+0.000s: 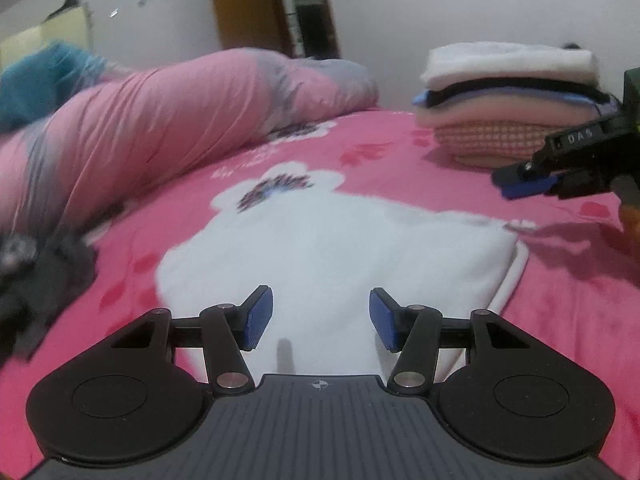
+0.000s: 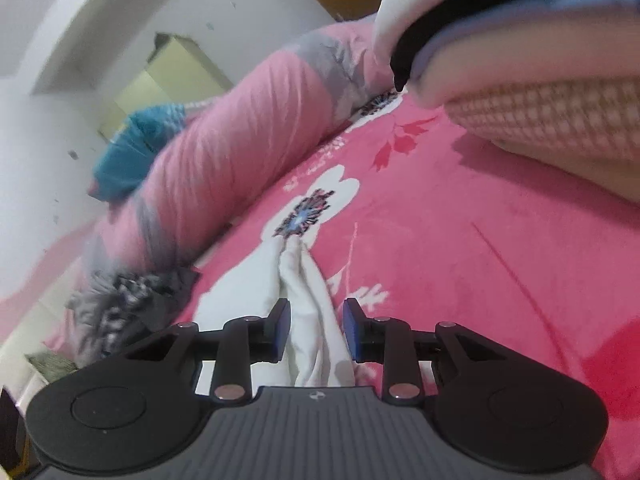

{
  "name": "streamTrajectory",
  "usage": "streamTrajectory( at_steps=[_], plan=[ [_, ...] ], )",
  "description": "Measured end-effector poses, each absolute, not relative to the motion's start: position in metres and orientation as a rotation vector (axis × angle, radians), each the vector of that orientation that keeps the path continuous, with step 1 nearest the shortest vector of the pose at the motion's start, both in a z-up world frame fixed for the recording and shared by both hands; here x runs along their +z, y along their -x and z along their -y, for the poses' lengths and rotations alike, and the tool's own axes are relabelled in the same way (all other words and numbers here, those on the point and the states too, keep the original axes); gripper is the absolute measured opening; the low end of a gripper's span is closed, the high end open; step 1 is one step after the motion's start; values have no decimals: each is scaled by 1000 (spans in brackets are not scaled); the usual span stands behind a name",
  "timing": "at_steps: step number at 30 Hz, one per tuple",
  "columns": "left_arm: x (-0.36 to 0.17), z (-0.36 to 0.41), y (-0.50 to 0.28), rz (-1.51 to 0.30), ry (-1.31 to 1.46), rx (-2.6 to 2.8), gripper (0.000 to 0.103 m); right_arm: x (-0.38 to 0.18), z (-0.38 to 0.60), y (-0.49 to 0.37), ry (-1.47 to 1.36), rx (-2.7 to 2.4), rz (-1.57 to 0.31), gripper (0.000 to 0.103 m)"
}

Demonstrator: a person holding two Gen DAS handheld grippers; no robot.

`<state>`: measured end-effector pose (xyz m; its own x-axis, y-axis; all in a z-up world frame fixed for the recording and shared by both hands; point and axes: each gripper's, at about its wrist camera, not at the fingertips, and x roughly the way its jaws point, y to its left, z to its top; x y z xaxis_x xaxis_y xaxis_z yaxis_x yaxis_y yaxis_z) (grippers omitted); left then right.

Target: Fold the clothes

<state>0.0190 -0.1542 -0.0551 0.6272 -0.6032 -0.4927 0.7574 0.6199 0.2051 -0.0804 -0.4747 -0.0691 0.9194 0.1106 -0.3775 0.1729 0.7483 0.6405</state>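
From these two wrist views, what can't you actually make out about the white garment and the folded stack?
- White garment, left wrist view: its near edge is hidden behind the left claw.
- Same garment, right wrist view: only a bunched strip shows between the right claw fingers; whether the pads touch it is unclear.
- Folded stack: its right end is hidden by the right claw in the left wrist view, and it is cut off by the frame edge in the right wrist view.
- Dark clothes, left wrist view: too blurred to identify.

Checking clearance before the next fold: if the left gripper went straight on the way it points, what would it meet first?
Probably the white garment lying on the pink bedspread; the left gripper tilts down towards it, jaws open.
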Motion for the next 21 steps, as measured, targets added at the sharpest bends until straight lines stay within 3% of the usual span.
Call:
streamTrajectory(
  at_steps=[8,13,21],
  plan=[
    [-77,227,-20,-418,-514,-870,54,-69,459,62,-572,27,-440,29],
    [-83,226,-24,-449,-452,-879,54,-93,441,56,-464,4,-558,17],
    [-78,223,-25,-448,-383,-865,56,-100,454,69,-561,13,-506,21]
  ],
)
